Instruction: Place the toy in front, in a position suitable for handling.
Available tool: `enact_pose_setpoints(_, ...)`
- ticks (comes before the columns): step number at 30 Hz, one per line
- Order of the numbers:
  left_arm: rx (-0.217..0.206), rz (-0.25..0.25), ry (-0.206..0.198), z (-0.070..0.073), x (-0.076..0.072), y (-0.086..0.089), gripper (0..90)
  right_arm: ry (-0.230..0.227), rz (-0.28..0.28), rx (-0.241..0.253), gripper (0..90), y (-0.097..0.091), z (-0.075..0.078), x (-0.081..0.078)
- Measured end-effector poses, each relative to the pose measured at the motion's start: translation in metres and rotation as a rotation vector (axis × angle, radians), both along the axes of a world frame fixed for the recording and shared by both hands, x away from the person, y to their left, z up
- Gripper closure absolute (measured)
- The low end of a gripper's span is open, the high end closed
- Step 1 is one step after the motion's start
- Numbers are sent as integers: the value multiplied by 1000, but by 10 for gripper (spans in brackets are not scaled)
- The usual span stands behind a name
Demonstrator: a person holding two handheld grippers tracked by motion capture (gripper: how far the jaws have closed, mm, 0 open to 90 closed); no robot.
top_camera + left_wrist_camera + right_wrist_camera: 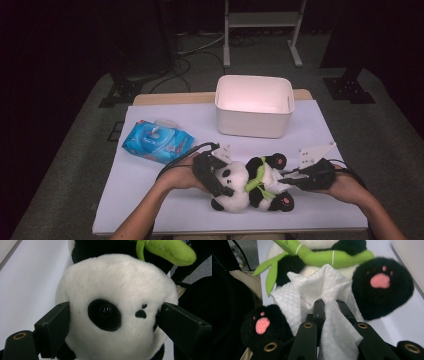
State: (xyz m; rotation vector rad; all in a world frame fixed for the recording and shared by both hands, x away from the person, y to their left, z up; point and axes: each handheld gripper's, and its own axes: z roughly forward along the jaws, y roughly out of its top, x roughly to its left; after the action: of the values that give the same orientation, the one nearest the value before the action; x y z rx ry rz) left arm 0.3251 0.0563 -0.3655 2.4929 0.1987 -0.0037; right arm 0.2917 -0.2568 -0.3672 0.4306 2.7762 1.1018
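the toy panda (250,184) lies in front of the white bin (254,106). the left gripper (112,315) brackets its head to steady it, while the right gripper (329,307) pinches a white wipe (312,290) against its belly for cleaning.

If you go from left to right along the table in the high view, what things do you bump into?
Blue wipes pack → left gripper → toy panda → right gripper holding a white wipe. The white bin sits farther back.
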Motion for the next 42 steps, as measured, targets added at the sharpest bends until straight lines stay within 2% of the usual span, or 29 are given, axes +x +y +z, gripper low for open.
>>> enact_pose_setpoints(4, 3, 25, 0, 3, 1, 11, 144, 11, -16, 5, 796, -6, -5, -2)
enact_pose_setpoints(8, 18, 33, 18, -6, 1, 17, 144, 23, -33, 8, 796, -12, -10, -4)
enact_pose_setpoints(13, -11, 39, 35, -11, 2, 19, 144, 43, -58, 5, 796, -19, -17, -7)
enact_pose_setpoints(19, -14, 27, 40, -13, 1, 17, 151, 34, -48, 15, 796, -18, -12, -7)
enact_pose_setpoints(22, -20, 27, 41, -13, 0, 16, 158, 11, -21, 9, 795, -11, -4, -6)
enact_pose_setpoints(33, -52, 25, 42, -15, 0, 9, 163, -22, 71, -38, 795, 30, 23, 4)
enact_pose_setpoints(38, -63, 27, 36, -16, -1, 8, 164, -31, 117, -78, 796, 55, 29, 10)
enact_pose_setpoints(42, -79, 24, 33, -17, -2, 7, 164, -29, 132, -80, 796, 68, 33, 15)
